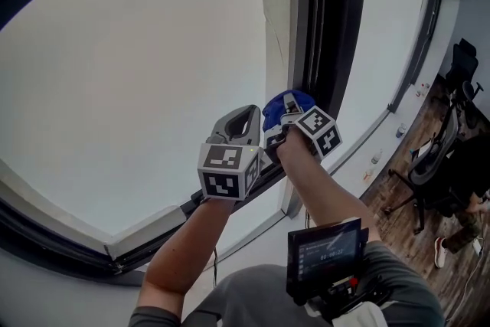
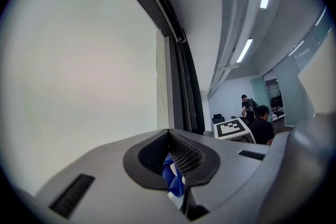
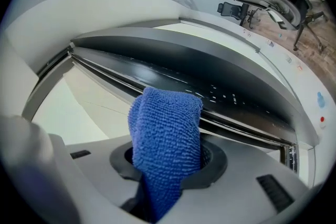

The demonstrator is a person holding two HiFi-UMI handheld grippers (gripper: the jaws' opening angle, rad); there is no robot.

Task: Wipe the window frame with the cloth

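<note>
Right claw point(image 3: 167, 162) faces the window frame point(image 3: 210, 86) just ahead, clamped on the cloth point(image 3: 165, 134) poking past its tips; left claw point(image 2: 170, 139) sits just beside, tips together, cloth scrap in its gap. Wiping step looks in hand; next, press cloth onto frame and slide along.

Blue microfibre cloth point(image 3: 165, 128), bunched in a thick fold, is sticking up centre-frame, right hand-held gripper point(image 3: 168, 168) pinching it. Its top is overlapping the dark glossy window frame point(image 3: 226, 86), which is running diag. from upper left to lower right; contact unclear.
</note>
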